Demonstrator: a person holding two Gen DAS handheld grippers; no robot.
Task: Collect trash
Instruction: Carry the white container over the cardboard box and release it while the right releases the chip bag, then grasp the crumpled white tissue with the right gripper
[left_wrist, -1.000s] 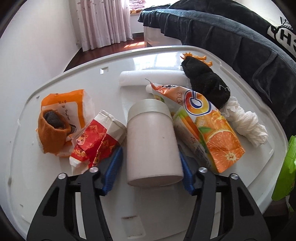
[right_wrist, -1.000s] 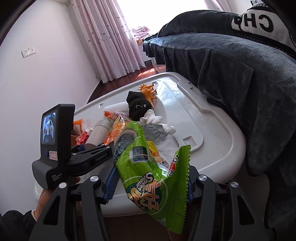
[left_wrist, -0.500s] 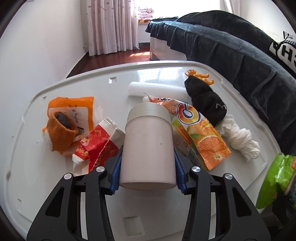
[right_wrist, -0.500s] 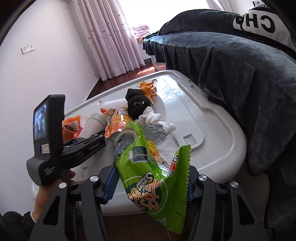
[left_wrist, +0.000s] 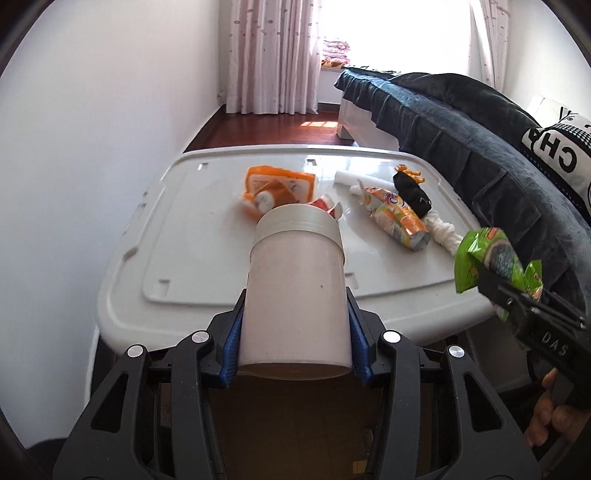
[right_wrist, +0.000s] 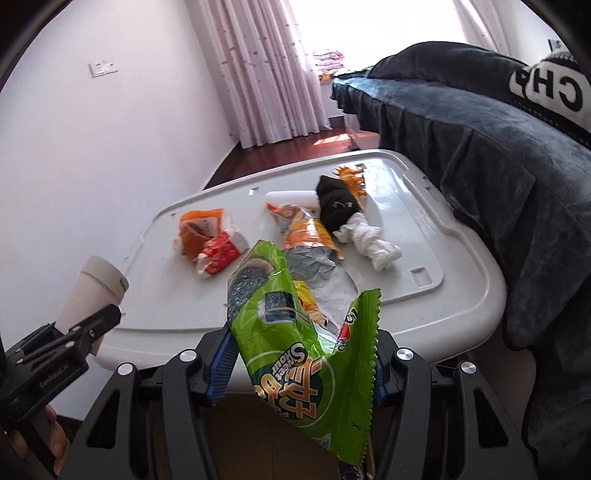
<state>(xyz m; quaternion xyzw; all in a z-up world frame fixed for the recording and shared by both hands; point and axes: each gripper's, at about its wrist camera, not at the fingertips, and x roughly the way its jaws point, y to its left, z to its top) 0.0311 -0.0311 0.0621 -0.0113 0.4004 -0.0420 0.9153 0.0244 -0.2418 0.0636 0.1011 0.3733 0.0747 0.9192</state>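
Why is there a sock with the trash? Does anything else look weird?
Yes, a black sock lies among the wrappers on the white lid, touching a crumpled white tissue; clothing looks odd beside trash. The green snack bag in the right tongs is torn open, its silver lining showing.

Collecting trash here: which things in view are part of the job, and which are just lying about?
Job:
- white cup in left gripper
- green snack bag in right gripper
- orange juice wrapper
- red wrapper
- crumpled tissue

Lying about:
- black sock
- dark blanket
- white lid
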